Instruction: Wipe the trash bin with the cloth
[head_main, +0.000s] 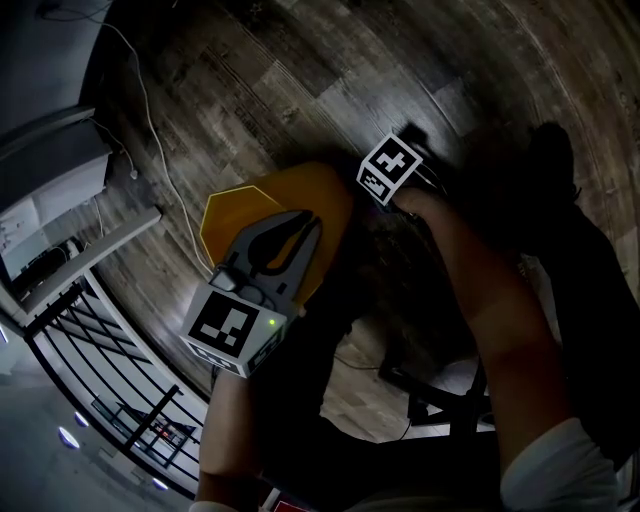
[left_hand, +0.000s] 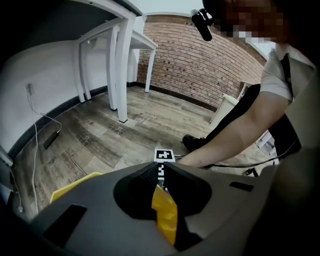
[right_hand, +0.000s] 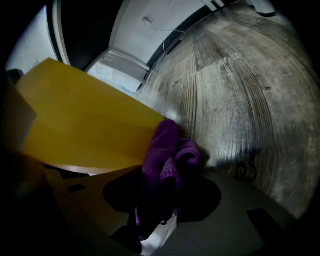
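Observation:
The yellow trash bin (head_main: 235, 215) stands on the wood floor below me. My left gripper (head_main: 305, 228) reaches over its top and is shut on the bin's rim (left_hand: 165, 212), a yellow edge pinched between the jaws. My right gripper (right_hand: 165, 185) is shut on a bunched purple cloth (right_hand: 167, 152), which presses against the bin's yellow side (right_hand: 85, 130). In the head view only the right gripper's marker cube (head_main: 388, 168) shows, at the bin's far right corner; its jaws and the cloth are hidden there.
A white cable (head_main: 150, 120) runs over the floor left of the bin. White shelving (head_main: 60, 190) and a black metal rack (head_main: 110, 370) stand at the left. White table legs (left_hand: 120, 75) and a brick wall (left_hand: 200, 65) lie beyond. The person's dark shoe (left_hand: 192, 142) stands near the bin.

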